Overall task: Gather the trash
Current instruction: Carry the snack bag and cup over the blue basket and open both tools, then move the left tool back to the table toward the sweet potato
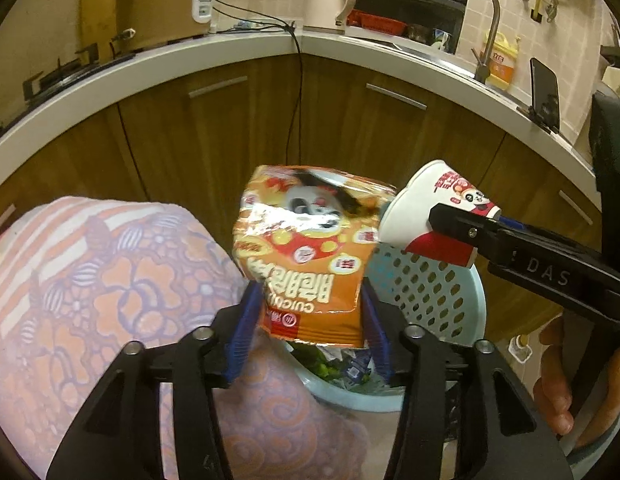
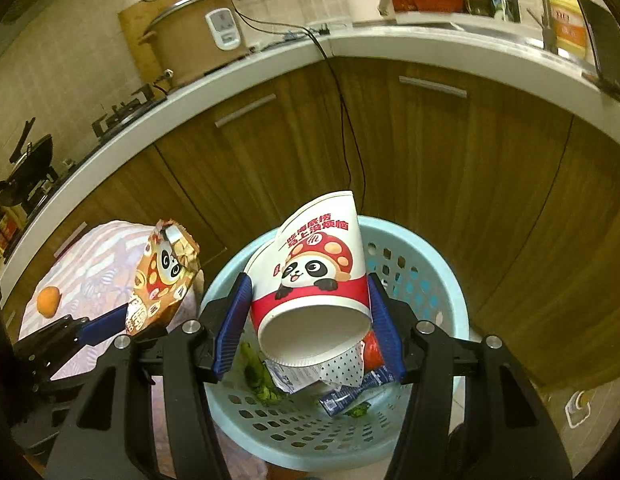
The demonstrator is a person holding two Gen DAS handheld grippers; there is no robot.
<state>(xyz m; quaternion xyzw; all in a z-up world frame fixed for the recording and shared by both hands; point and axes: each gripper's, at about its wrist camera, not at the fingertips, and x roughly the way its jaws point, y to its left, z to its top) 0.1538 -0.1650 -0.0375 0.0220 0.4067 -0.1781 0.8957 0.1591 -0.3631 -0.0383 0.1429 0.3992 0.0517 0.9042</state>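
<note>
My left gripper [image 1: 310, 320] is shut on an orange snack bag [image 1: 306, 248] with a panda print, held in the air at the near rim of a light blue perforated basket [image 1: 438, 292]. My right gripper [image 2: 310, 320] is shut on a white and red paper cup [image 2: 314, 276] with a panda print, held over the basket [image 2: 414, 264]. The cup [image 1: 438, 208] and right gripper [image 1: 470, 236] show at the right of the left wrist view. The bag [image 2: 162, 276] and left gripper [image 2: 122, 316] show at the left of the right wrist view. Wrappers and green scraps [image 2: 262, 380] lie in the basket.
A table with a floral pink cloth [image 1: 110, 280] stands left of the basket, with an orange fruit [image 2: 48, 300] on it. Brown cabinets [image 1: 230, 132] and a white counter [image 1: 230, 52] curve behind, holding a rice cooker [image 1: 162, 4], a kettle [image 1: 330, 0] and a faucet [image 1: 486, 12].
</note>
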